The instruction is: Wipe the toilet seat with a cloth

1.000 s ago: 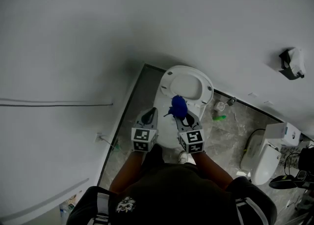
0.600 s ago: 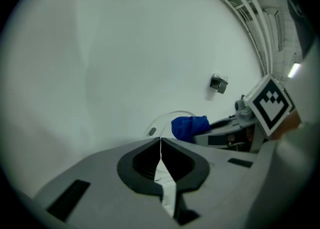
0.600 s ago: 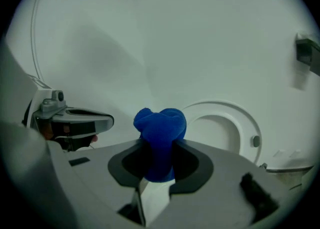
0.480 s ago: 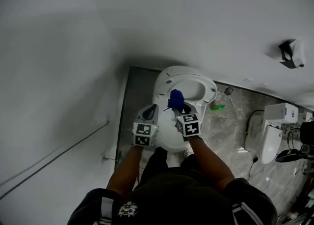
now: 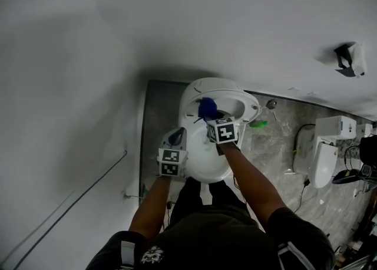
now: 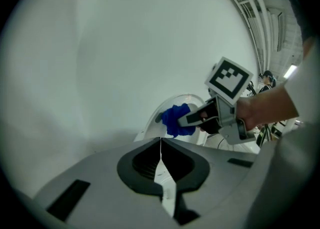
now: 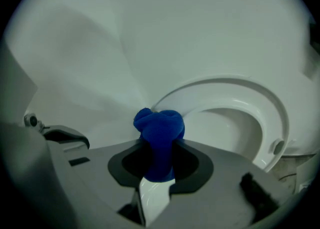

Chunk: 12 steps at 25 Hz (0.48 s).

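Cloth (image 7: 159, 132): deep blue, soft fabric, crumpled into a rounded wad. It is pinched between the closed jaws of the right gripper (image 7: 159, 149), at the left rim of the toilet seat (image 7: 272, 110). Seat: glossy white, smooth oval ring. Left gripper (image 6: 161, 148): jaws pressed together, empty, at the toilet's left edge.

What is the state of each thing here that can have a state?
toilet seat: appears raised, its ring in plain view.
right gripper: shut on the blue cloth.
blue cloth: bunched up, held at the seat's rim.
left gripper: shut, nothing between its jaws.
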Available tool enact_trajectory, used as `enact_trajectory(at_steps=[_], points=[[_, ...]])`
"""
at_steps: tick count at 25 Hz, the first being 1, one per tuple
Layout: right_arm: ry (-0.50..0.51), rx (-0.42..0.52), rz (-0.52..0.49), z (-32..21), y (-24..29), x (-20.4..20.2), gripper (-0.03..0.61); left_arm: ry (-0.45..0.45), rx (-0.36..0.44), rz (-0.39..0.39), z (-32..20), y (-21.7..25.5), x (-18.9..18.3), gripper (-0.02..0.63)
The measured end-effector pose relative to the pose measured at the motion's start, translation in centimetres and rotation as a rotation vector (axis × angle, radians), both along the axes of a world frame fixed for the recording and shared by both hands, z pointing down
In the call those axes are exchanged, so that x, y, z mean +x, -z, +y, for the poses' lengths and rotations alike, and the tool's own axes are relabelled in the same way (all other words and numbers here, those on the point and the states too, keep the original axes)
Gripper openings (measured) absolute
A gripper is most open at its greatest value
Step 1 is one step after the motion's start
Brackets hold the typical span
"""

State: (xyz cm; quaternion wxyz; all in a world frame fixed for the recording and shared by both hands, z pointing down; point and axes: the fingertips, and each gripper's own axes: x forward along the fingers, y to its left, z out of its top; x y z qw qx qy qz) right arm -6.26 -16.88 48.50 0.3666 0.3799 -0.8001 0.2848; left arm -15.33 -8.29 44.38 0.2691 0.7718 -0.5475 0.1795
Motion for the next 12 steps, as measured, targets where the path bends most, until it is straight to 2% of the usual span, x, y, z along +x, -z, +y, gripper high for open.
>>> enact_trajectory(at_steps=[7, 12], points=[[-0.095, 0.051, -0.088, -2.6, 2.4, 1.2, 0.095, -0.028, 0.007, 0.012, -0.9, 0.4, 2.4, 0.012], [-0.125, 0.109, -0.158, -3.4, 4.3, 2.5, 0.095, -0.056, 0.032, 0.006, -2.5, 1.5, 4.3, 0.012]])
